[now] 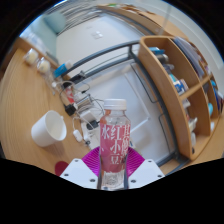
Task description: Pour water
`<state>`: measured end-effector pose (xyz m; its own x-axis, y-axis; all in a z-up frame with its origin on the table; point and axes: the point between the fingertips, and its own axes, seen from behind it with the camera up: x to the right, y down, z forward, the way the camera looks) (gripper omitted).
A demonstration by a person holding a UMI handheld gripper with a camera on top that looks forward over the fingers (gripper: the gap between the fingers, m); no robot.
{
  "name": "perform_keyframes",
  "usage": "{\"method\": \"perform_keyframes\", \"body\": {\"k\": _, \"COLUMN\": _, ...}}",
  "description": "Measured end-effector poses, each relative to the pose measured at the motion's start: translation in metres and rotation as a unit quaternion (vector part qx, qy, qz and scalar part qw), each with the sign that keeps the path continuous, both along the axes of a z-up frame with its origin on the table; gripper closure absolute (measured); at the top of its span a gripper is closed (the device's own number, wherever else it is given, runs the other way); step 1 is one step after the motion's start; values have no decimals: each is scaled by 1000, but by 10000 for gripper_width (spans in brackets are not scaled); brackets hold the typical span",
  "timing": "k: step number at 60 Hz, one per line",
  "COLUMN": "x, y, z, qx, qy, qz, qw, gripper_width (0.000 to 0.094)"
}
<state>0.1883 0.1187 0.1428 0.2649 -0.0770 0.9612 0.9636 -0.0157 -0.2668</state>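
Note:
My gripper (113, 170) is shut on a clear plastic bottle (114, 140) with pink lettering on its label. The bottle stands upright between the two pink pads, which press on its lower sides. A white paper cup (48, 129) sits on the wooden table (25, 100), to the left of the bottle and slightly beyond the fingers. The bottle's top is open or clear; I cannot tell if it has a cap.
A wooden shelf unit (172, 85) with cans and small items stands to the right. Several small bottles and objects (70, 90) lie at the table's far edge. A grey metal frame (105, 60) and white floor lie beyond.

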Motion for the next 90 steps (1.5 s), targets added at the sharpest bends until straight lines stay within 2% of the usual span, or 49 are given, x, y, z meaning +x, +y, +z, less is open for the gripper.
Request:
{"method": "perform_keyframes", "body": {"k": 10, "x": 13, "y": 4, "z": -2, "qx": 22, "qy": 294, "qz": 29, "qw": 955, "gripper_width": 634}}
{"method": "perform_keyframes", "body": {"k": 16, "x": 21, "y": 8, "z": -16, "qx": 13, "qy": 423, "qz": 43, "qw": 905, "gripper_width": 636}}
{"method": "perform_keyframes", "body": {"k": 22, "x": 30, "y": 21, "z": -35, "qx": -18, "qy": 512, "qz": 55, "qw": 857, "gripper_width": 636}}
{"method": "perform_keyframes", "body": {"k": 38, "x": 51, "y": 39, "z": -94, "qx": -32, "qy": 535, "qz": 15, "qw": 844, "gripper_width": 623}}
{"method": "perform_keyframes", "body": {"k": 40, "x": 51, "y": 39, "z": -91, "qx": -22, "qy": 531, "qz": 23, "qw": 847, "gripper_width": 628}}
{"method": "perform_keyframes", "body": {"k": 48, "x": 53, "y": 36, "z": -91, "qx": -15, "qy": 519, "qz": 13, "qw": 855, "gripper_width": 613}}
{"method": "perform_keyframes", "body": {"k": 61, "x": 53, "y": 37, "z": -92, "qx": -9, "qy": 509, "qz": 3, "qw": 861, "gripper_width": 489}}
{"method": "perform_keyframes", "body": {"k": 63, "x": 54, "y": 35, "z": -93, "qx": -11, "qy": 507, "qz": -2, "qw": 862, "gripper_width": 447}}
{"method": "perform_keyframes", "body": {"k": 67, "x": 58, "y": 30, "z": -97, "qx": -17, "qy": 504, "qz": -20, "qw": 863, "gripper_width": 304}}
{"method": "perform_keyframes", "body": {"k": 74, "x": 60, "y": 4, "z": -99, "qx": -21, "qy": 499, "qz": -33, "qw": 865, "gripper_width": 222}}
{"method": "perform_keyframes", "body": {"k": 78, "x": 59, "y": -19, "z": -97, "qx": -18, "qy": 505, "qz": -32, "qw": 862, "gripper_width": 141}}
{"method": "perform_keyframes", "body": {"k": 90, "x": 52, "y": -94, "z": -86, "qx": -1, "qy": 541, "qz": -34, "qw": 841, "gripper_width": 132}}
